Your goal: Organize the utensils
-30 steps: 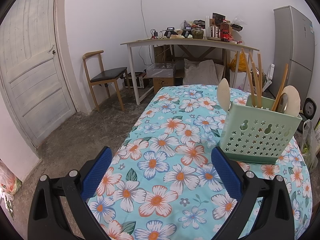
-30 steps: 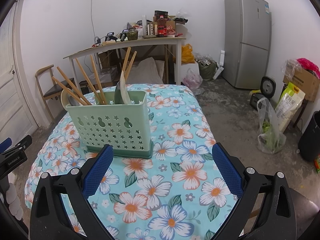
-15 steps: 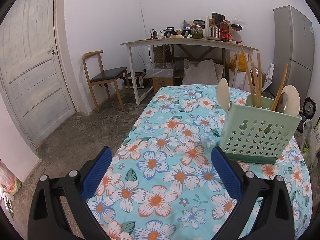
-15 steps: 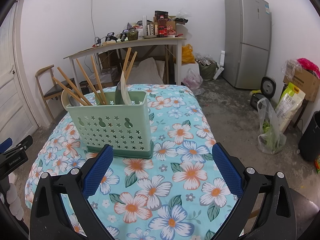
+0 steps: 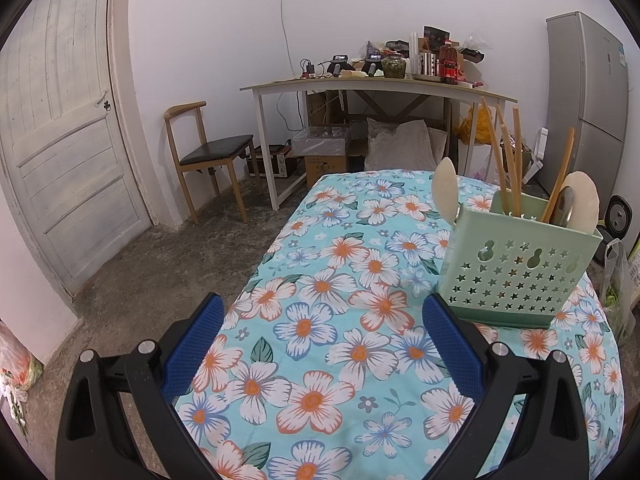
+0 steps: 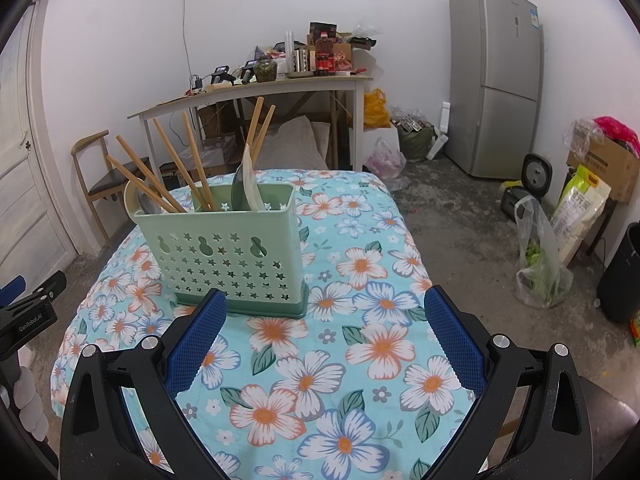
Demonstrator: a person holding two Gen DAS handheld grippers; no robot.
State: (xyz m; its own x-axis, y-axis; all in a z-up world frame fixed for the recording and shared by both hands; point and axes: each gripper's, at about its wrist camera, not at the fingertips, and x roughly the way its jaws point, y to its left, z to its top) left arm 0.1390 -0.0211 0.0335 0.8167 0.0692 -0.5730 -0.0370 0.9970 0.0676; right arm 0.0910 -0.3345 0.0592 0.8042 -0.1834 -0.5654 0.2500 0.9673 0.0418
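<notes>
Nearest to me, my left claw (image 5: 318,314) hangs over the floral cloth of the worktop (image 5: 320,360) with its blue pads spread wide and nothing between them. My right claw (image 6: 322,310) is spread the same way, empty, above the same cloth.

Just beyond the claws stands the pale green utensil holder (image 6: 228,256), upright on the worktop, its front pierced with star and gourd cut-outs. From the left wrist camera it sits ahead and to the right (image 5: 516,276); from the right wrist camera it sits ahead and to the left, with the left pad of that claw overlapping its base in the view.

Inside it, wooden chopsticks (image 6: 176,168) lean at several angles, beside pale spoons (image 5: 444,192).

Farther back I see a wooden chair (image 5: 208,152), a cluttered white desk (image 5: 360,88) and a grey refrigerator (image 6: 496,80).
</notes>
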